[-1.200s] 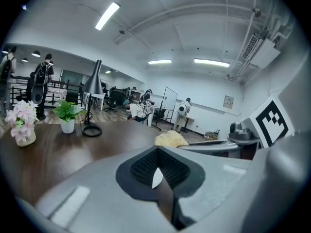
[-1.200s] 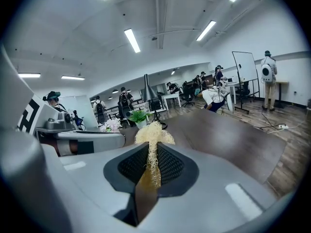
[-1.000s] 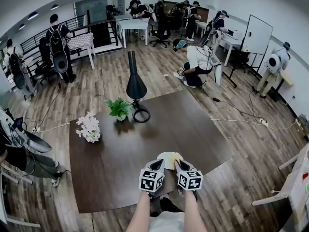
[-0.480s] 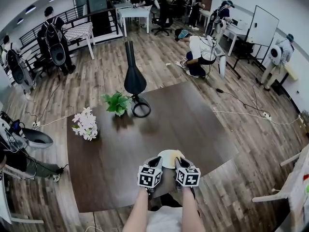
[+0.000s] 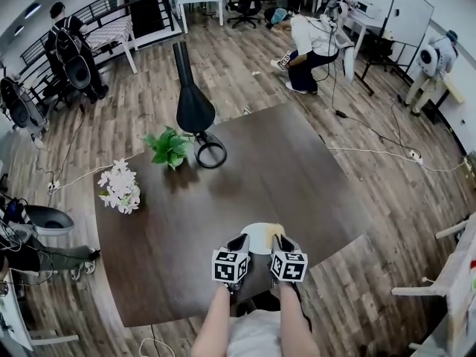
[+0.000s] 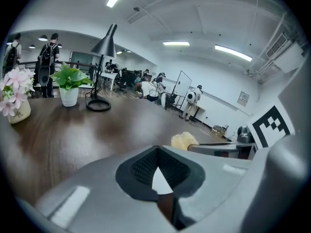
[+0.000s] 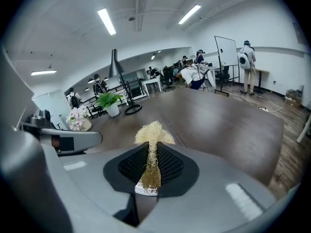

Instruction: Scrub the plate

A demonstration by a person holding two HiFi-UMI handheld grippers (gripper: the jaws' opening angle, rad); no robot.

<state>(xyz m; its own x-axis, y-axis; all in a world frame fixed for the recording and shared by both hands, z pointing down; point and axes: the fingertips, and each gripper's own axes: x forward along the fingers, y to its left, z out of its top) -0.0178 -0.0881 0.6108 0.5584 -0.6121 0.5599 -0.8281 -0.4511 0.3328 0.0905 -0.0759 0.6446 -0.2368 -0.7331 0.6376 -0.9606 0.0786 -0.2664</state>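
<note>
1. The plate (image 5: 259, 239) lies low in the middle of the head view, near the front edge of the dark table (image 5: 178, 222), between the two grippers.
2. The left gripper (image 5: 239, 244) is clenched on a thin white edge, which I take to be the plate's rim (image 6: 160, 179).
3. The right gripper (image 5: 281, 242) grasps a pale, fibrous scrubber (image 7: 151, 136). Its tuft sticks out past the jaws at the plate's upper right.
4. The plate looks stiff, smooth and probably slippery. It may chip if dropped, so a firm hold on the rim seems best.
5. The scrubber appears light, soft and springy. It should be gripped by its narrow waist so the tuft is left free.
6. No brand, label or legible writing shows. The cubes carry only black-and-white square markers.
</note>
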